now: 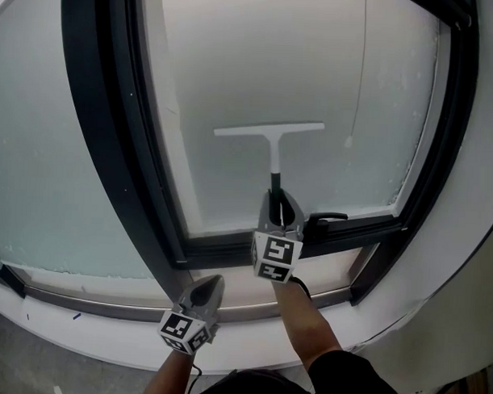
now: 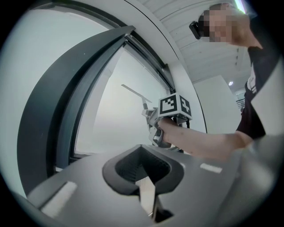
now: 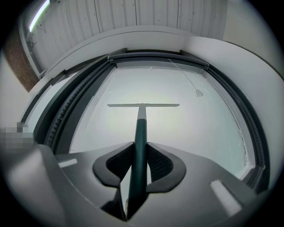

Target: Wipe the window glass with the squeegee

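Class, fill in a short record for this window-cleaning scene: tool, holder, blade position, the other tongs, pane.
tool: squeegee, pale blade, dark handle
holder: right tongs, shut on the squeegee's handle
blade position: level, across the middle of the glass, apparently touching it
other tongs: left tongs, shut, nothing in them, held low, off the glass
pane: hazy, set in a dark frame

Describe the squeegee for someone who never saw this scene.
Find the frosted pane inside the dark window frame. Over its middle is a white T-shaped squeegee with a dark handle, held by the right gripper. Nothing nearby shares that shape.
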A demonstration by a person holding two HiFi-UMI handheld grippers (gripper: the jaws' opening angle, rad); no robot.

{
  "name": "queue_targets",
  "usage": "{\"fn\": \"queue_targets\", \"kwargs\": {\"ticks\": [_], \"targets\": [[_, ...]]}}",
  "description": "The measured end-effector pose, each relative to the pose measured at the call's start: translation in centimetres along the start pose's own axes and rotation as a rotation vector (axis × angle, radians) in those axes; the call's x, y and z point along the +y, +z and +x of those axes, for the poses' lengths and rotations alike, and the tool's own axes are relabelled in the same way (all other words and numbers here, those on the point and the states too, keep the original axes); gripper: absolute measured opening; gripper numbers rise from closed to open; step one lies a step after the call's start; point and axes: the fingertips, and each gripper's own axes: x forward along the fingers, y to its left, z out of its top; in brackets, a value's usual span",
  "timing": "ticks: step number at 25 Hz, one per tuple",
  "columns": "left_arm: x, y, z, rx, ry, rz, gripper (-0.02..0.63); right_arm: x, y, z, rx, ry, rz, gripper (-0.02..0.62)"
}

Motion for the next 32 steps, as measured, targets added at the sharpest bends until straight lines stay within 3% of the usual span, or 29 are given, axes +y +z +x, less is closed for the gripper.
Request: {"fn": "queue_targets", "kwargs": {"ticks": [15,32], "targets": [[-0.3,-1.4,0.0,0.036,-0.009,-0.016,-0.002,0.1,-6.0,-3.1,0.106,-0.001,0.000,0.095],[-1.2,-3.0,-0.5,0.079,-0.004,-0.028,-0.002,0.1,-10.0,-5.5,0.181,0.012,0.002,0.095]]}}
